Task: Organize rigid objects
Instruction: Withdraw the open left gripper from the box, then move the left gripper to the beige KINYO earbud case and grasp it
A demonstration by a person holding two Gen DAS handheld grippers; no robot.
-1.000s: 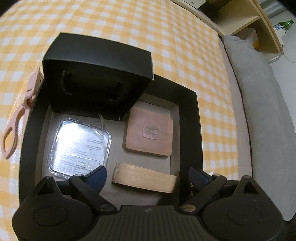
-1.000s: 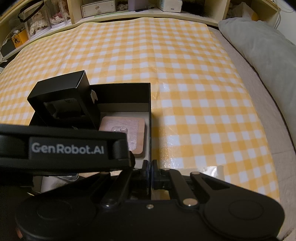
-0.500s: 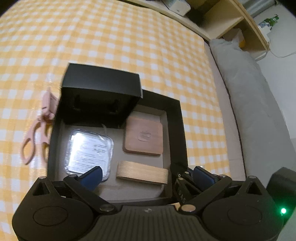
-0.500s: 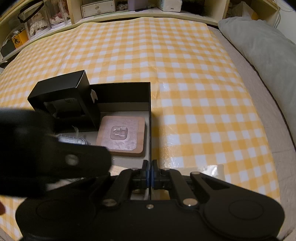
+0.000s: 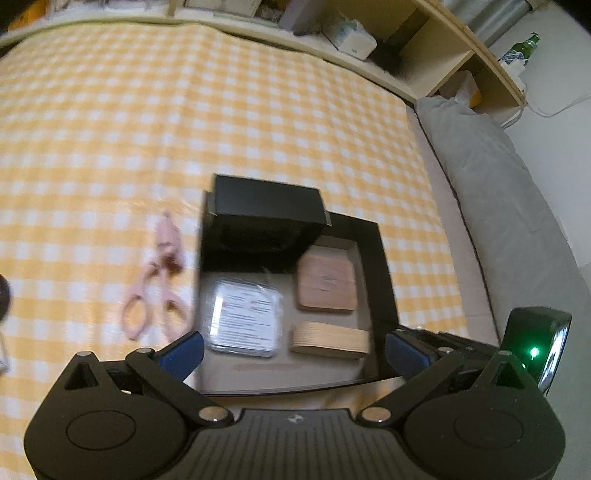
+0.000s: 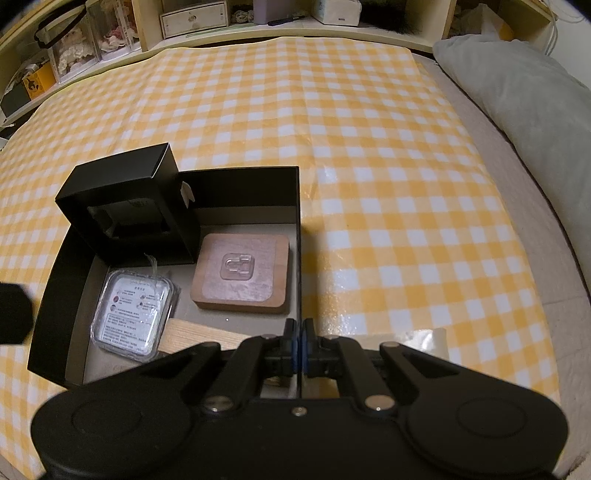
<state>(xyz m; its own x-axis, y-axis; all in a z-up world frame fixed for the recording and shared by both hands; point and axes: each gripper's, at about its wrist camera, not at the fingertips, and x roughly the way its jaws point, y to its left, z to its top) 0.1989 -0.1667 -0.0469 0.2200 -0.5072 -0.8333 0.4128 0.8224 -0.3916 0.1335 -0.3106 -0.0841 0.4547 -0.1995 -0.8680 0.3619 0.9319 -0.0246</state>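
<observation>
A shallow black box (image 6: pixel 297 206) lies on the checked cloth. It holds a smaller black box (image 6: pixel 125 206), a square wooden coaster (image 6: pixel 242 275), a clear plastic case (image 6: pixel 131 314) and a wooden block (image 5: pixel 330 339). My right gripper (image 6: pixel 298 350) is shut on the box's right wall near its front corner. My left gripper (image 5: pixel 293 354) is open and empty, held above the box's near edge. Pink scissors (image 5: pixel 159 284) lie on the cloth left of the box (image 5: pixel 380 280).
The yellow checked cloth (image 6: pixel 369 147) covers the surface. A grey cushion (image 6: pixel 517 88) lies along the right side. Shelves with boxes and jars (image 6: pixel 192 14) run along the back. A dark object (image 6: pixel 13 314) shows at the left edge.
My left gripper has pulled up and back from the box, open and empty, so the scissors and more cloth show. My right gripper stays shut on the box wall.
</observation>
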